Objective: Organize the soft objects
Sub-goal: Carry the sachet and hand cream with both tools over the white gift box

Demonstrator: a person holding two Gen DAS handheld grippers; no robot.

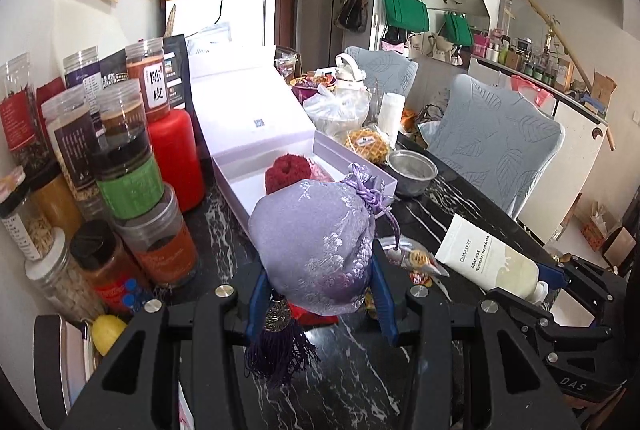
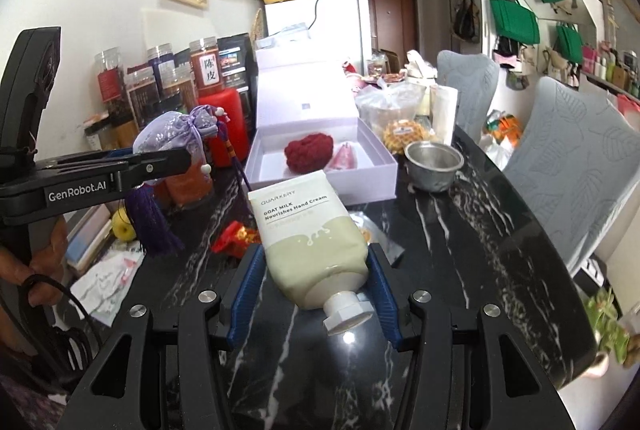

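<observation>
the lilac pouch (image 1: pixel 316 246) sits squeezed between the left gripper (image 1: pixel 318 294) pads, held above the dark marble table (image 1: pixel 352 382) with the open white box (image 1: pixel 244 185) just beyond. the right gripper (image 2: pixel 316 284) is clamped on the hand cream tube (image 2: pixel 308 242). only the right view shows the pouch side-on (tassel (image 2: pixel 150 226) dangling).

Both wrist fisheyes sit close behind own claw, tilted down along the table (image 1: pixel 224 213) twd far fridge (image 2: pixel 340 21); shared: open white box (image 1: pixel 256 133), jars (image 2: pixel 168 85), chairs (image 1: pixel 496 133).
</observation>
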